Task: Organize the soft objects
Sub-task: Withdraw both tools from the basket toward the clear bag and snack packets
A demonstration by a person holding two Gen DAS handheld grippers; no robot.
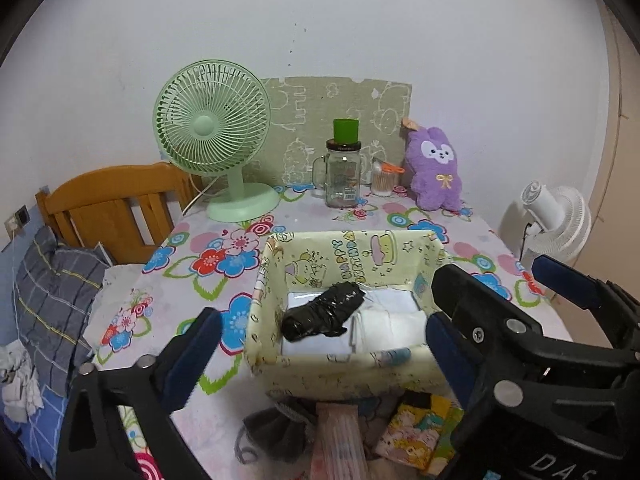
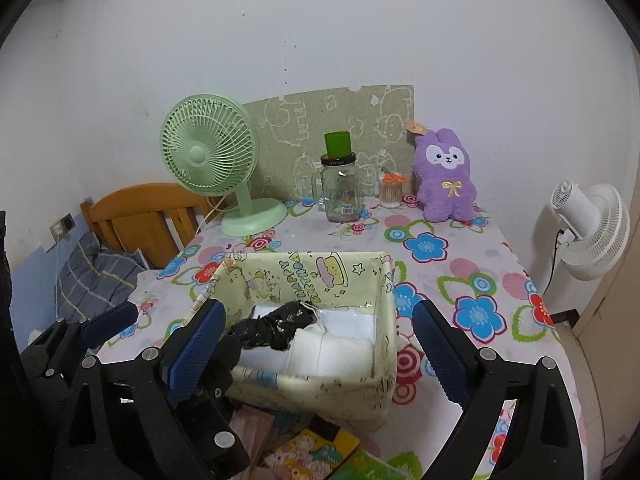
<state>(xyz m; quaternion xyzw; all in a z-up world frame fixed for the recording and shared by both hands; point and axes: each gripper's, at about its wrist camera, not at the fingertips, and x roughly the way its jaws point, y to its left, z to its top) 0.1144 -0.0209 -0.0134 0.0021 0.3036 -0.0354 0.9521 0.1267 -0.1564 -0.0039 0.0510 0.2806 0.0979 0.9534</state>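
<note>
Inside the cartoon-print box (image 1: 344, 364), a black rolled bundle (image 1: 324, 314) lies across white folded cloths (image 1: 394, 322). My left gripper (image 1: 320, 344) and right gripper (image 2: 316, 344) both stand wide, nothing between the pads. Judgement: drop complete; next soft piece is probably the grey pouch (image 1: 276, 432) near the box front. Approach low, take it mid-body, lift clear of the box wall. Purple plush (image 1: 434, 168) sits well apart by the wall.
</note>
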